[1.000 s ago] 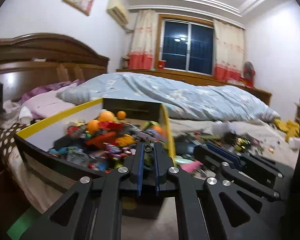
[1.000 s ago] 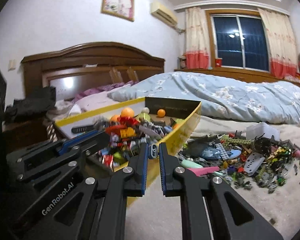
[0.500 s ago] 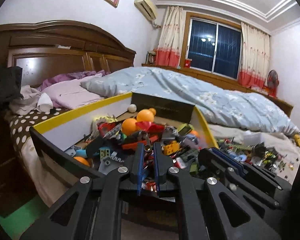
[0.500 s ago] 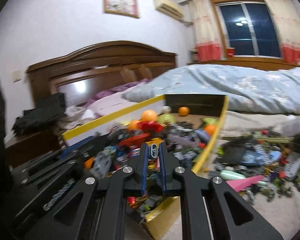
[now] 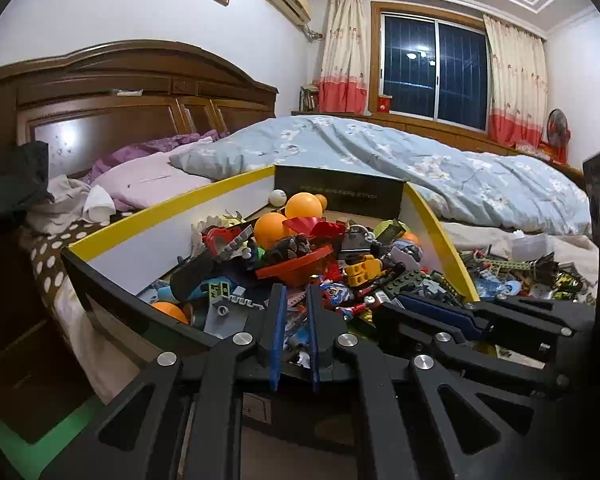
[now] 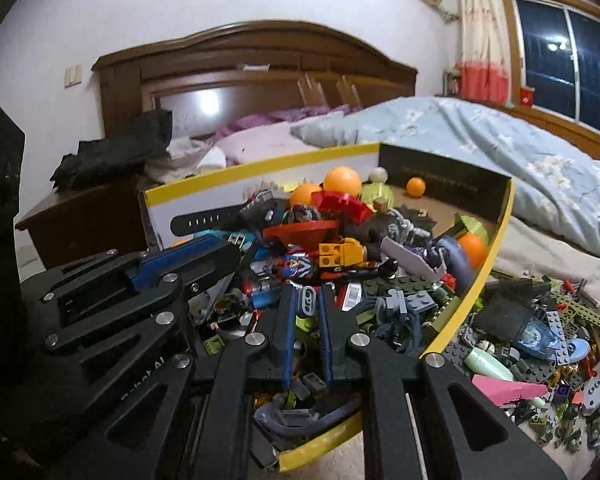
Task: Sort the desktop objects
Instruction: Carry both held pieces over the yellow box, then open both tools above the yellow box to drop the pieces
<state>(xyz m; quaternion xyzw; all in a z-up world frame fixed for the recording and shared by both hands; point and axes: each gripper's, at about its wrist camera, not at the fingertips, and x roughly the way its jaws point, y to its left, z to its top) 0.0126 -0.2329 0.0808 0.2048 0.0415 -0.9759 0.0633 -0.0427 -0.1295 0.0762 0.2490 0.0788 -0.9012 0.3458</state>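
Observation:
A yellow-rimmed cardboard box (image 5: 171, 208) (image 6: 259, 164) on the bed is heaped with toy bricks, figures and orange balls (image 5: 304, 205). My left gripper (image 5: 295, 292) hangs over the box's near end, its jaws a narrow gap apart on a small dark piece (image 5: 295, 295) that is hard to pick out against the clutter. My right gripper (image 6: 308, 292) is shut on a small grey piece with two holes (image 6: 308, 301), above the toys near the box's right wall. Each gripper shows beside the other: the right gripper (image 5: 396, 306), the left gripper (image 6: 227, 248).
A loose pile of bricks (image 6: 540, 340) (image 5: 520, 276) lies on the bedsheet right of the box. A blue quilt (image 5: 420, 160) is bunched behind the box, and the wooden headboard (image 5: 139, 92) and pillows lie to its left. A dark nightstand (image 6: 79, 220) stands at the bedside.
Both grippers have swung left, from beside the box and the loose pile to over the toys in the box, and dropped slightly. Their jaws kept the same narrow gap.

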